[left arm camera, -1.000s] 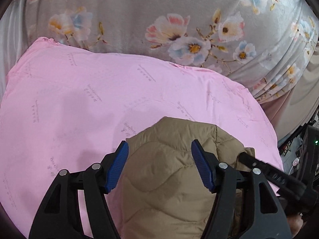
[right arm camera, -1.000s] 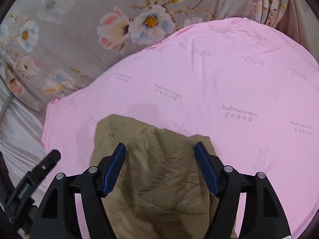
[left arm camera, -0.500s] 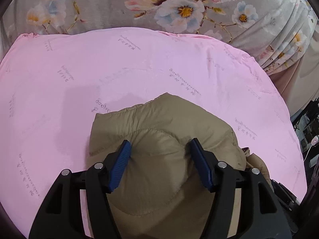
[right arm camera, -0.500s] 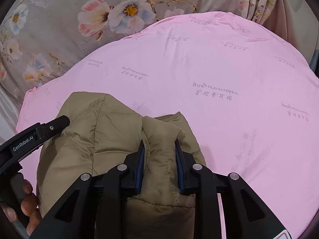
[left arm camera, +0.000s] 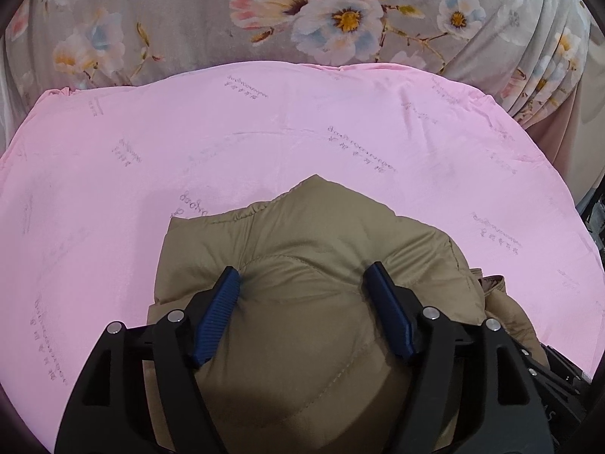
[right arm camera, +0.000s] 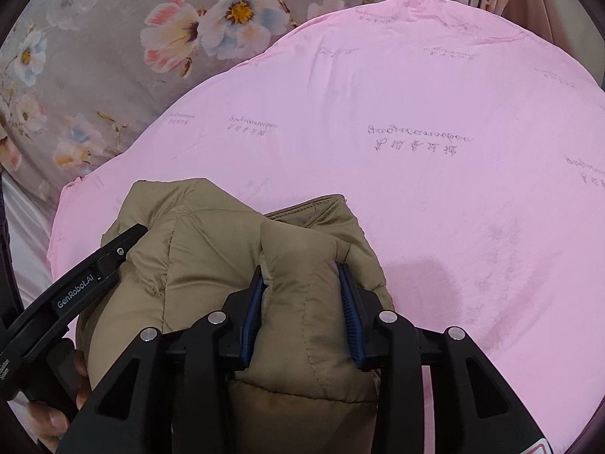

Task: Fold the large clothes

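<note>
The tan puffer jacket [left arm camera: 302, 265] runs under both rigs and off the bottom edge (no telling how much is bunched there). The left gripper [left arm camera: 302, 276] and right gripper [right arm camera: 300, 268] each pinch a padded fold; both jaws just eased wider. The jacket sat higher a second ago. Beyond it the pink sheet [right arm camera: 435, 196] is bare to the floral fabric [left arm camera: 189, 19].

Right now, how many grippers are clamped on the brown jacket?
2: the left gripper on its wide padded fold, the right gripper pinching a narrower fold of the brown jacket.
</note>
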Tool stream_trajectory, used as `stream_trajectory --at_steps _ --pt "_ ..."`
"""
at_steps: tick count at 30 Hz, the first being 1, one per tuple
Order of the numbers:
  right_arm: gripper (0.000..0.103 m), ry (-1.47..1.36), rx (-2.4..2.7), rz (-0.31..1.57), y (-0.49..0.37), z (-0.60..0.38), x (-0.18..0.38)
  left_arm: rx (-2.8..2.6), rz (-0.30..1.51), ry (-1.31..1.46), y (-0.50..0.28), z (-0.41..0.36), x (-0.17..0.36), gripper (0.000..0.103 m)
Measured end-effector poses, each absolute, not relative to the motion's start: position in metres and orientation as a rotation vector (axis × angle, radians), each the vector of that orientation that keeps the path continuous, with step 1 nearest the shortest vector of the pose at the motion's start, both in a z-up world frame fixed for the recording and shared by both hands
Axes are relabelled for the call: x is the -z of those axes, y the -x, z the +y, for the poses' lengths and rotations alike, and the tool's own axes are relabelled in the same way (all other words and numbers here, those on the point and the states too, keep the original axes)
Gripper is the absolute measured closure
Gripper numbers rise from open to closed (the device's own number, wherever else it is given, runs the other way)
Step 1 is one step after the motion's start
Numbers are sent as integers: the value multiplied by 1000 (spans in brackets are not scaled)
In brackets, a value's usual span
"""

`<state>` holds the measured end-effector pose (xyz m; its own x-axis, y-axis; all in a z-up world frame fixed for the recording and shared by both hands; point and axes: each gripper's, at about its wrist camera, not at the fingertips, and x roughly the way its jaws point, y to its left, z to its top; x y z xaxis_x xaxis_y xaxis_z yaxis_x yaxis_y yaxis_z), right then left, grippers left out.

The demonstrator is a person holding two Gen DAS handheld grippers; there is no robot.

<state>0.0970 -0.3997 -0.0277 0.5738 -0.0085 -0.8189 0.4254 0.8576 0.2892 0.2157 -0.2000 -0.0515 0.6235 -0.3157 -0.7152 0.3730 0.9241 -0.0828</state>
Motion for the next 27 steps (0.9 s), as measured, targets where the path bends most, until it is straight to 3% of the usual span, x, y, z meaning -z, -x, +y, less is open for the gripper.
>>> stream_trajectory --at_steps 23,27 --pt "66 -485 267 896 -95 -398 34 350 768 -126 -215 -212 61 32" --pt "65 -455 290 934 -87 -401 10 360 823 -98 -208 -197 46 31"
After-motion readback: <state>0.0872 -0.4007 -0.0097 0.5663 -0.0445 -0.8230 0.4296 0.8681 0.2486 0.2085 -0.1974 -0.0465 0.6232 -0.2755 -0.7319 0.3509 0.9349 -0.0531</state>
